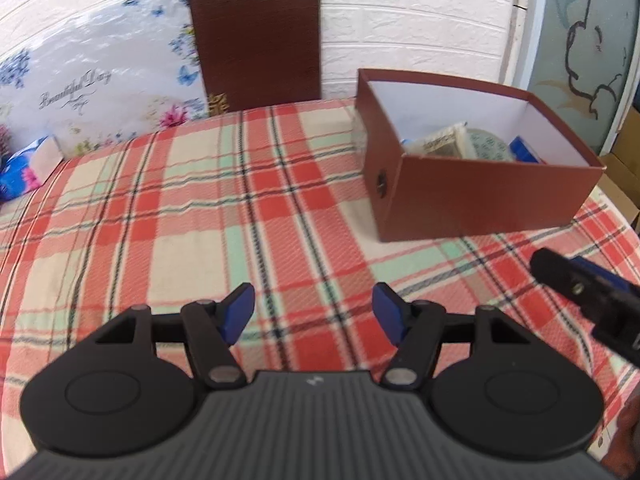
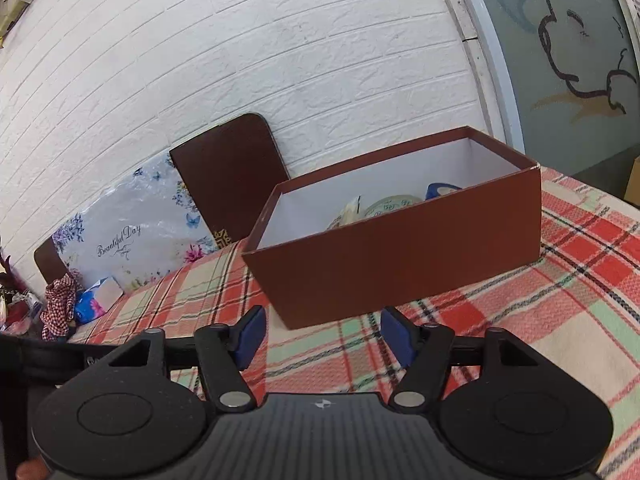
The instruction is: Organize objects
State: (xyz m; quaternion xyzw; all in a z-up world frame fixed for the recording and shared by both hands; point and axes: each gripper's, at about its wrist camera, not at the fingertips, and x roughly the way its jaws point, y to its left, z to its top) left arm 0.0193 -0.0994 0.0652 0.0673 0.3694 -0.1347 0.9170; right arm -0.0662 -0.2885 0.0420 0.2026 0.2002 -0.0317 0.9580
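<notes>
A plaid cloth point(image 1: 240, 216) in red, cream and green covers the table. On it stands a brown cardboard box point(image 2: 400, 256), open on top, white inside; some items lie in it, among them a round patterned piece point(image 1: 486, 145) and something blue point(image 1: 522, 148), their print too blurred to read. Behind, a floral board point(image 2: 132, 224) against the white brick wall reads "Beautiful Day". The left gripper point(image 1: 313, 314) and right gripper point(image 2: 322, 336) both stand with jaws apart and nothing between them.
</notes>
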